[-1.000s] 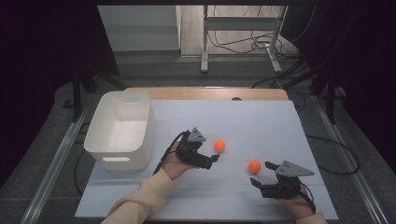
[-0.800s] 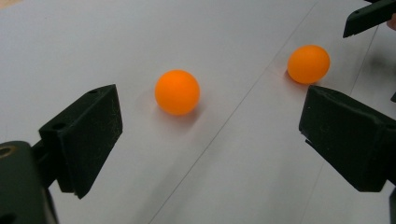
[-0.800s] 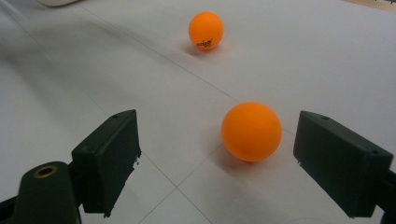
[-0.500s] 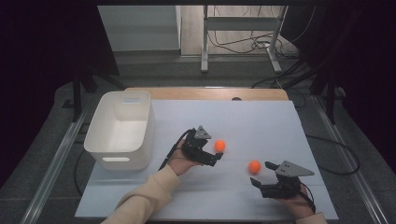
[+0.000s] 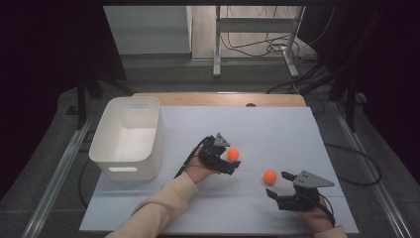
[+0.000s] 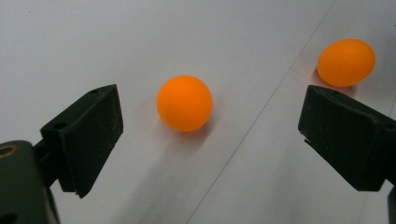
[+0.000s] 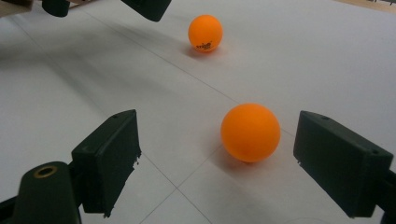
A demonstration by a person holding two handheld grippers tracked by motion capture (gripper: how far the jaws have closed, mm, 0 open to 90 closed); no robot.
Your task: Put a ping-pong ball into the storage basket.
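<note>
**Two orange balls, two open grippers on the white table**

The left gripper [image 5: 229,162] sits near the middle of the table [image 5: 277,129], held in a hand [image 5: 200,167] whose cream sleeve [image 5: 158,208] comes in from the near edge. Its jaws are spread wide. In the left gripper view the left ball [image 6: 184,103] lies on the table between and a little beyond the two jaws, closer to the left one, touching neither. In the high view that ball [image 5: 233,154] sits just at the gripper's far-right tip.

The right gripper [image 5: 278,187] rests near the near-right corner of the table, with its grey plate [image 5: 313,179] on top. Its jaws also stand wide apart. In the right gripper view the right ball [image 7: 250,132] lies between the jaws, nearer the right one, with a clear gap on each side. In the high view this ball [image 5: 270,176] is just left of and beyond the gripper's tip.

The two balls lie near each other but apart, the left one farther from the person than the right one. From the right gripper view the left ball [image 7: 205,32] shows small dark print on its side, with the left gripper's jaws just above and to the left of it.

A white bin [image 5: 130,136] stands at the left side of the table, well apart from both balls.
</note>
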